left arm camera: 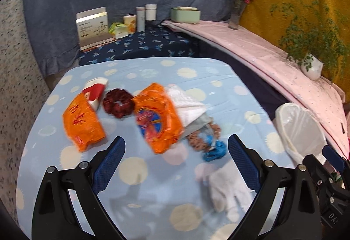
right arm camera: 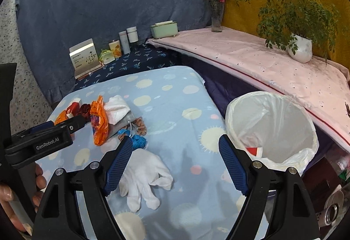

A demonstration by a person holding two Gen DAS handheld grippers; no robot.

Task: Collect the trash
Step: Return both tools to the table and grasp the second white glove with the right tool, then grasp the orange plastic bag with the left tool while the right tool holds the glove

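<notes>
In the left wrist view the left gripper (left arm camera: 176,141) hangs over a light blue table cover with pale dots (left arm camera: 196,69), its two blue jaws wide apart and nothing between them. The trash lies in the middle of this frame: one orange wrapper (left arm camera: 82,123) at the left, a second orange wrapper (left arm camera: 156,118) in the centre, a red and white paper cup (left arm camera: 94,92) at the upper left, and a white napkin (left arm camera: 188,102) just right of the second wrapper. Between the two wrappers lies a dark red scrunchie (left arm camera: 118,103). A blue string bundle (left arm camera: 215,150) is lower right of the centre, and a white glove (left arm camera: 229,192) lies below it. In the right wrist view the right gripper (right arm camera: 176,146) also stands with the jaws apart and empty, over the cover, with the glove near its left finger. The trash bin with a white bag (right arm camera: 271,124) is at the right of this frame, beside the table, and a red and white piece shows inside it. A hand (right arm camera: 13,194) appears at the lower left edge.
</notes>
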